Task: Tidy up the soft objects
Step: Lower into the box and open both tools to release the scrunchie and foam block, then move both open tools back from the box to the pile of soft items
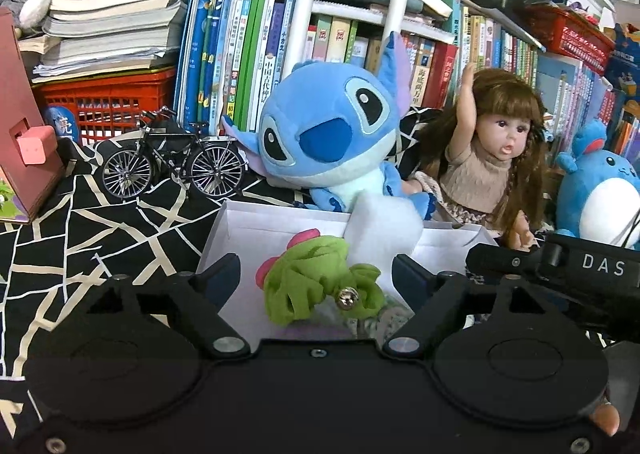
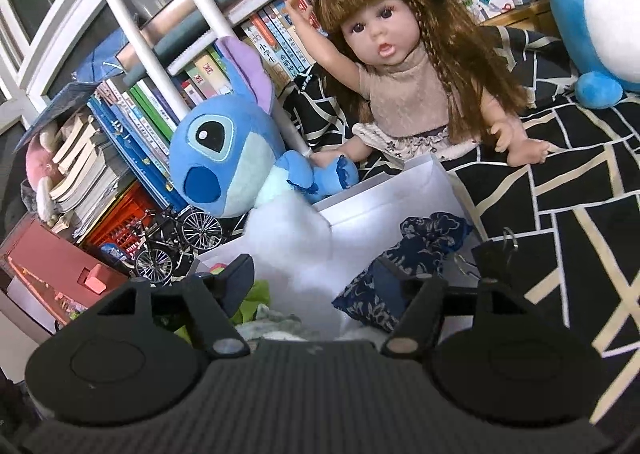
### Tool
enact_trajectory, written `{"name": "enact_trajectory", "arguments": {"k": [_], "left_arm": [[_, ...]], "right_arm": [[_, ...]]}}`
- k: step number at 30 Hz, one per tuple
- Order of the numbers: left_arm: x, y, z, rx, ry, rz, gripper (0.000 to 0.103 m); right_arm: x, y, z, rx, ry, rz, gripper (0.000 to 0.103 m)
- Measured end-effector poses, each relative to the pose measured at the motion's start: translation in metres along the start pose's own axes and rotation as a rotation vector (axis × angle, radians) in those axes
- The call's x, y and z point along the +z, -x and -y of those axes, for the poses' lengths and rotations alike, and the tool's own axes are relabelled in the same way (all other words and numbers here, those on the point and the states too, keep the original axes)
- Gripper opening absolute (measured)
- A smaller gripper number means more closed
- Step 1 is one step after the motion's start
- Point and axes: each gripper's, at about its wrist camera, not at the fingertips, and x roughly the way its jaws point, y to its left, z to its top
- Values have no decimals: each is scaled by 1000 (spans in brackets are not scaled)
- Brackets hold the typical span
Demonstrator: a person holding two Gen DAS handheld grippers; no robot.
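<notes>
- Green scrunchie (image 1: 316, 278) with pink trim and small metal bell: lies in white box (image 1: 248, 230), between left gripper (image 1: 316, 274) fingers, pads clear of fabric on both sides. Fingers spread, released, nothing grasped.
- White fluffy piece (image 1: 380, 221): draped over far rim of box, beyond left fingertips, just right of centre. Overhangs wall; judged likely to slide out if box is nudged.
- Navy floral scrunchie (image 2: 404, 270): at right side of box, close against inner face of right finger of right gripper (image 2: 316, 274); partly resting on box edge, not settled inside. Right fingers spread too, no pinch visible; contact with right pad cannot be told.
- Pale fabric under both grippers, near the base of the fingers: blurred, not identified.
- Risk: navy scrunchie snagging on right finger during withdrawal and dragging out over the rim. Cause: fabric lying against pad, loose folds.
- Risk: bell or folds of green scrunchie catching a left finger, same mechanism.
- Risk: light box shifting on black patterned cloth (image 1: 92, 221) if either finger bumps a wall; the two grippers also crowd each other over it.
- Beyond fingertips: blue plush (image 1: 328, 129) leaning at far rim, doll (image 1: 496, 157) to its right, both near enough to topple into the box if jostled.
- Model bicycle (image 1: 172, 157): beyond and left of left fingers, well apart; low concern.
</notes>
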Motion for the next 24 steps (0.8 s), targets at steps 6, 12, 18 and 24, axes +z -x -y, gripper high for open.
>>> {"name": "enact_trajectory", "arguments": {"k": [6,12,18,24], "left_arm": [[-8,22,4,-17,-14,16,85],[-15,48,6,-32,-28,42,86],[-27,74,9,-11,-92,99,88],[-42,100,11,-27,-137,121,89]], "right_arm": [[-6,21,-3,10,54,24,82],[-15,43,-7,23,116,53,85],[-27,64,-12,23,194,76,88],[-41,86,-19,27,277,109,99]]}}
